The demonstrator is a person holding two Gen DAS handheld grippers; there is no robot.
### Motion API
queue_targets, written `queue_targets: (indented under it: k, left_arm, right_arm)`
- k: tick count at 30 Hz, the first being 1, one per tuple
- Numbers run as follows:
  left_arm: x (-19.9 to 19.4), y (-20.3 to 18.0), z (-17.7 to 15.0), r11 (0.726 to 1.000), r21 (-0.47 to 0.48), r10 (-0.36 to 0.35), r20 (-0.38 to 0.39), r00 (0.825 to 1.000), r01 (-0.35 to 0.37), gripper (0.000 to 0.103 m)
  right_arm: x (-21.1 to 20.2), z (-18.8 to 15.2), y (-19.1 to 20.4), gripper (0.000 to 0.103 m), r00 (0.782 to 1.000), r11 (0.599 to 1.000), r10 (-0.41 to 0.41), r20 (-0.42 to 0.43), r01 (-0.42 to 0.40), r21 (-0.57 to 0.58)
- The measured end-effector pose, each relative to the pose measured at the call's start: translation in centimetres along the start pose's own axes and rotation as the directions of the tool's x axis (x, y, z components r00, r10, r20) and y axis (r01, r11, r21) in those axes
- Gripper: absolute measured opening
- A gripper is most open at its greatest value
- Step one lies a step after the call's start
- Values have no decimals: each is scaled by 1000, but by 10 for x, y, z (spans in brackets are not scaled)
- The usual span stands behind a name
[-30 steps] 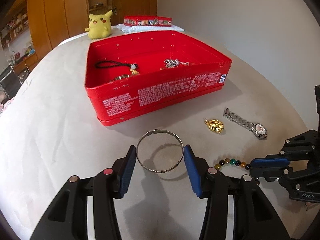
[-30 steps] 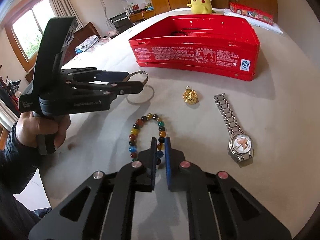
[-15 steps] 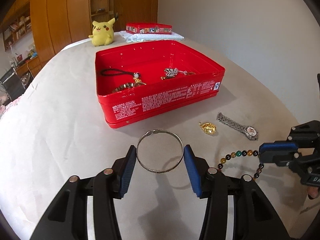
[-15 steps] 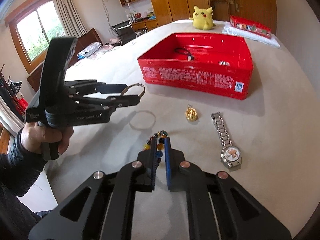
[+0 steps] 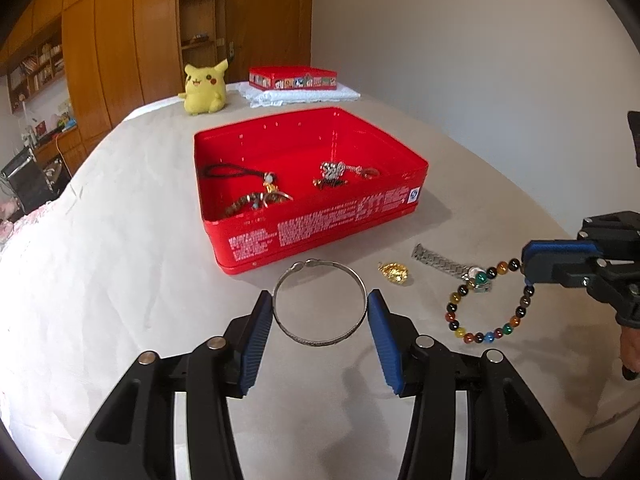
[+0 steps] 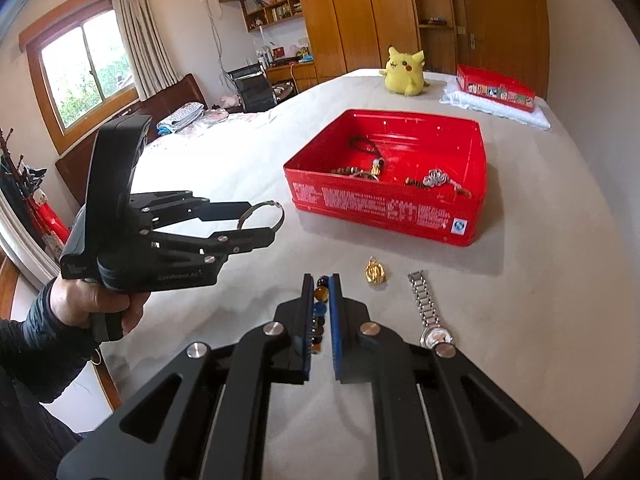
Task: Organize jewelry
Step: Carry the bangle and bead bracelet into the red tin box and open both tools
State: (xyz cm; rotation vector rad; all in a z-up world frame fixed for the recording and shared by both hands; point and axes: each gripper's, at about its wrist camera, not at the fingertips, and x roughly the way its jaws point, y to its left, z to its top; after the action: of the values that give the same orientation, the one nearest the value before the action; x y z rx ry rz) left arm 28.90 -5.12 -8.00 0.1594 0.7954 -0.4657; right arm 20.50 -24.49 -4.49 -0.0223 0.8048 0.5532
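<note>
The left gripper (image 5: 320, 312) is clamped on a silver bangle (image 5: 319, 304), held above the table (image 5: 120, 240). The right gripper (image 6: 320, 292) is clamped on a bead bracelet (image 5: 486, 304), which dangles right of the bangle. The red tin (image 5: 320, 224) sits farther off, with a gold pendant (image 5: 394, 272) and a watch (image 6: 430, 316) near it.

White print on the red tin (image 5: 320, 228) is too small to read. The bead bracelet (image 6: 320, 312) is lying mostly hidden between the right gripper's (image 6: 321, 280) pads in its own view.
</note>
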Motion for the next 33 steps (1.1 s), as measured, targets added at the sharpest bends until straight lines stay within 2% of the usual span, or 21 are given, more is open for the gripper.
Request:
queue_targets:
  k: [12,20,27,33]
  left_arm:
    - [-29,-13,20,998,58,7,52,999,-10,49]
    - [-31,-9,54,995,95,24,83,996,-32,49]
    - [-12,8,101,996,84,31,80,996,-38,49]
    - [35,24,133,998,61,16,1,1000,-16,49]
  right_arm:
    - [-21,38,-1,6,999,998,-28,46,30,-56]
    - [-18,81,-10,6,997,994,-50,63,56,-92]
    - [5,124,-26,6,997,993,-63,50,67,-98]
    - [48,153,-49,5,994,991,-106,1,106,-82]
